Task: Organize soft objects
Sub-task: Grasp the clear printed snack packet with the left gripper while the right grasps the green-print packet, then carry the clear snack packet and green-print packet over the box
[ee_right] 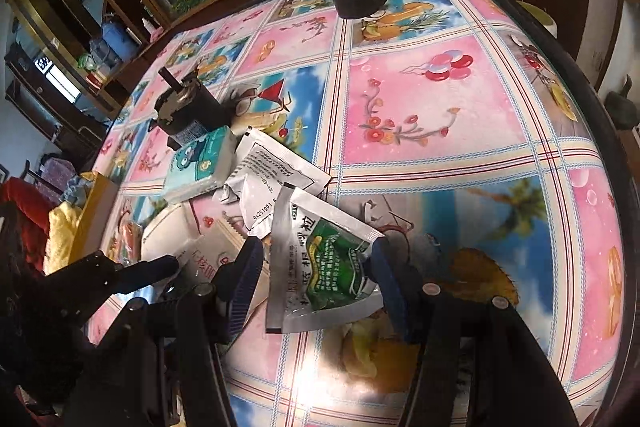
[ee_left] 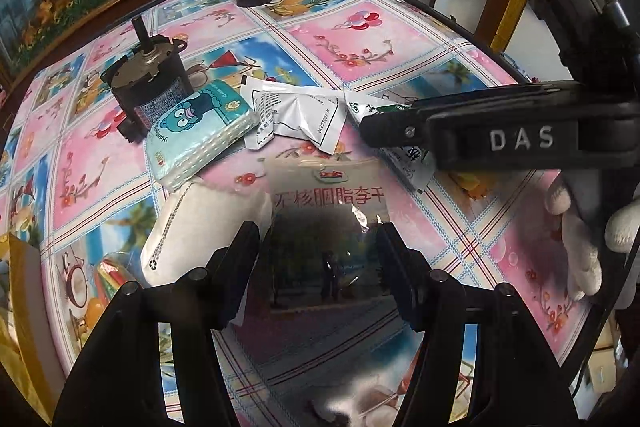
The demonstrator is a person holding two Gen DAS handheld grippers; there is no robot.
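Green sachet (ee_right: 328, 267) sits between the right gripper (ee_right: 316, 267) jaws, half spread, pads beside its edges, not clearly pinching. Left gripper (ee_left: 320, 247) jaws straddle the shiny snack pouch (ee_left: 328, 227), also half spread. This looks like the grab step; next, both must close gently. Beyond lie white sachets (ee_left: 296, 115), tissue pack (ee_left: 200, 131), motor (ee_left: 148, 83), all on the table (ee_left: 400, 47).

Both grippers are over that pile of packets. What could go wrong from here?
1. The green sachet sits between the right gripper fingers but overlaps the white sachet; closing may drag both.
2. The glossy Dole pouch between the left gripper fingers looks slick and may slip.
3. The two grippers are close together and may collide.
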